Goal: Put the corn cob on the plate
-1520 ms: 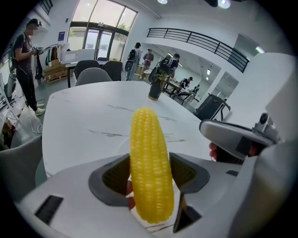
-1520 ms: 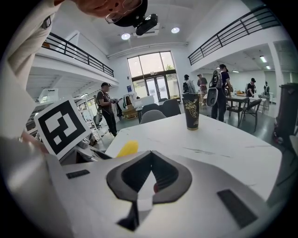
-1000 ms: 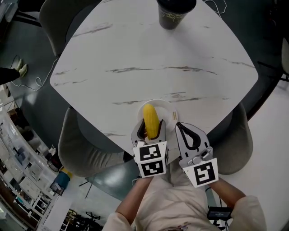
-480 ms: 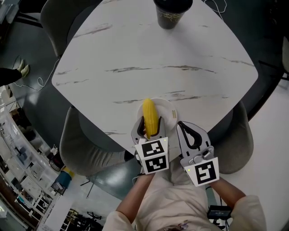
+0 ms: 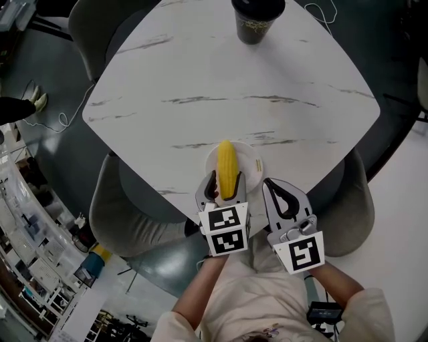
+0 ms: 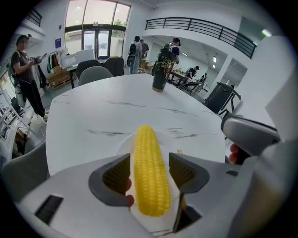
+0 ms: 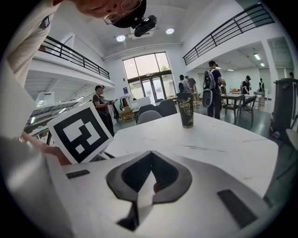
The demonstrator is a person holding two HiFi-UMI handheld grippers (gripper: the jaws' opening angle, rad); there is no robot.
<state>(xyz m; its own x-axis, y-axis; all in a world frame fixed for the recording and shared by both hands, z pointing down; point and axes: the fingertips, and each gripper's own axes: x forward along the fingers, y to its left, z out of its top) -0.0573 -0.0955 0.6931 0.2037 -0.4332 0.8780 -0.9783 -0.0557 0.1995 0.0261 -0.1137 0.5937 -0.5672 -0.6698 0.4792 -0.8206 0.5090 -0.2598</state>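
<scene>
Corn cob (image 5: 227,170): yellow, lengthwise between the left gripper's jaws, tip pointing to the table's far edge; it sits over the plate, though no view settles whether it rests on it.
Plate (image 5: 251,160): small, white, round, at the near corner of the table; its rim shows to the left of the cob (image 6: 148,153) in the left gripper view (image 6: 124,146).
Left gripper (image 5: 224,189): at the near corner, its two ribbed pads closed against the cob's sides near its near end (image 6: 149,179); marker cube just behind the jaws.
Table (image 5: 200,80): white, marble-veined, with rounded corners.
Cup (image 5: 257,20): dark with pale print, upright at the far edge, well apart from the plate; also seen from the left gripper (image 6: 159,74) and the right (image 7: 186,110).
Right gripper (image 5: 285,199): just beside the left one, off the table's near corner, jaw tips pressed together with nothing between them (image 7: 150,174).
</scene>
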